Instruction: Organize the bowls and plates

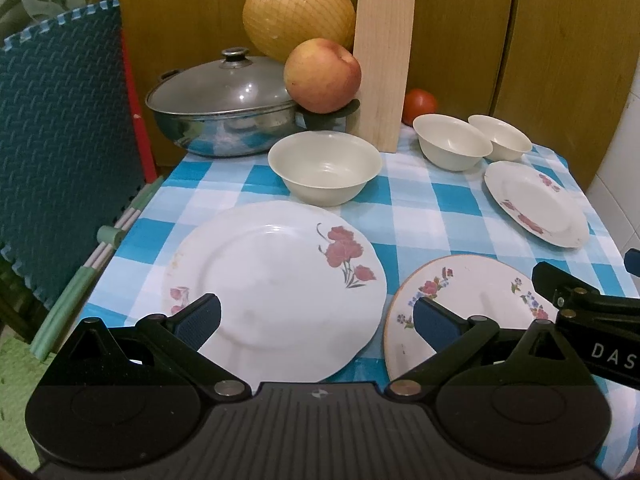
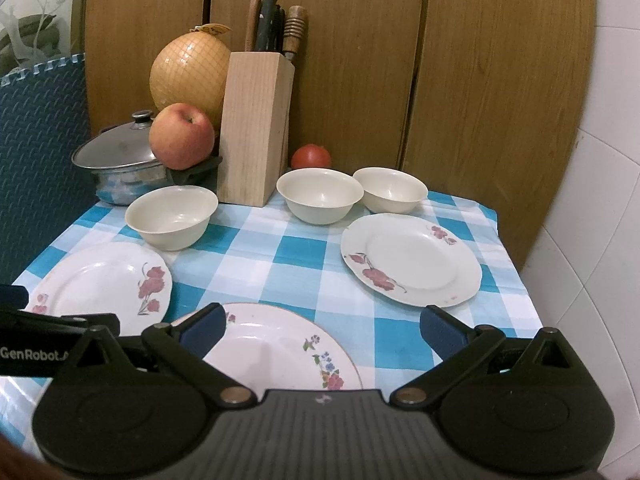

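1. While both grippers hover low over the near edge of the desk (image 2: 256, 256), each stands with its jaws spread wide and nothing between them: the left gripper (image 1: 316, 316) over the near rim of the big plate (image 1: 280, 284), the right gripper (image 2: 322, 326) over the gold-rimmed plate (image 2: 280, 348).
2. Taking the knife block (image 2: 252, 132) as the landmark, the big plate with red flowers lies well in front of it and to its left; the gold-rimmed plate lies well in front of it, nearest the cameras, just beside the big plate without touching it.
3. A third plate (image 2: 412, 260), also with red flowers, lies in front of the block and to its right.
4. One bowl (image 2: 172, 216) stands upright just left of the block's foot, behind the big plate.
5. Two more bowls (image 2: 320, 194) (image 2: 390, 188) stand side by side just right of the block, rims close or touching, behind the third plate.
6. Left of the block an apple (image 2: 182, 136) rests on the handle of a lidded pot (image 2: 120, 164), with a netted pomelo (image 2: 188, 76) behind it.
7. A tomato (image 2: 311, 157) sits just right of the block, behind the two bowls.
8. All three bowls are empty and all three plates lie flat and apart on the blue checked cloth (image 2: 296, 248).
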The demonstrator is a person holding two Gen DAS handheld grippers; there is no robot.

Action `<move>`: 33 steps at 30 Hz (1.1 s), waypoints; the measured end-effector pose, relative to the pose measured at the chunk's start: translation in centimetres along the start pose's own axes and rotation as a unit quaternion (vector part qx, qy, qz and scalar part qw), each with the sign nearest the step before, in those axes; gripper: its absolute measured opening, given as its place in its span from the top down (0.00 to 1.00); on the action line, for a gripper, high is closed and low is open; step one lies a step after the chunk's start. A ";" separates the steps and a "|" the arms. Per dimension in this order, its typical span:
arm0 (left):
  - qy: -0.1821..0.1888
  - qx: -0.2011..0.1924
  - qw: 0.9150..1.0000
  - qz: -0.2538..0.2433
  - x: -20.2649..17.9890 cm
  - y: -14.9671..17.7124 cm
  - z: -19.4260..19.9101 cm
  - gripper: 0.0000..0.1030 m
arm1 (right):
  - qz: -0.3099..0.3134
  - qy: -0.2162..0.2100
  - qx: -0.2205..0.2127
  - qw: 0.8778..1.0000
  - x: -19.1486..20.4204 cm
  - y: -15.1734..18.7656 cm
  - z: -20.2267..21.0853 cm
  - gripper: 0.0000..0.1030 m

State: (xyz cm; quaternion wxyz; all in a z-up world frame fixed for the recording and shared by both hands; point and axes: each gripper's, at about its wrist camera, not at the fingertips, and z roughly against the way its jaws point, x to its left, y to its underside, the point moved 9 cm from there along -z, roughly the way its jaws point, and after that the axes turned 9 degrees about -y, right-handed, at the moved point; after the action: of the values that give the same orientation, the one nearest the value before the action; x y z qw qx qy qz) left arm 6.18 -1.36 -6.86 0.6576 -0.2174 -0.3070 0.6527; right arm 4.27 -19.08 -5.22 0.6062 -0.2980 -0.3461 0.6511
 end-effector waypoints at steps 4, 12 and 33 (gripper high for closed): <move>0.001 0.001 1.000 -0.001 0.1 0.0 0.0 0.00 | -0.001 0.000 0.000 1.000 0.0 0.0 0.0 0.06; -0.002 0.005 1.000 -0.005 0.0 0.2 -0.1 0.00 | 0.001 0.002 0.004 1.000 -0.2 0.3 -0.1 0.06; -0.005 0.004 1.000 -0.011 -0.1 0.3 -0.1 0.00 | 0.001 0.005 0.010 1.000 -0.2 0.5 -0.2 0.06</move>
State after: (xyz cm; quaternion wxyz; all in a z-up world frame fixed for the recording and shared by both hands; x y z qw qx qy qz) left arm 6.10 -1.45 -7.16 0.6639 -0.2085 -0.3100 0.6478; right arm 4.15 -19.31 -5.72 0.6102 -0.2956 -0.3368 0.6534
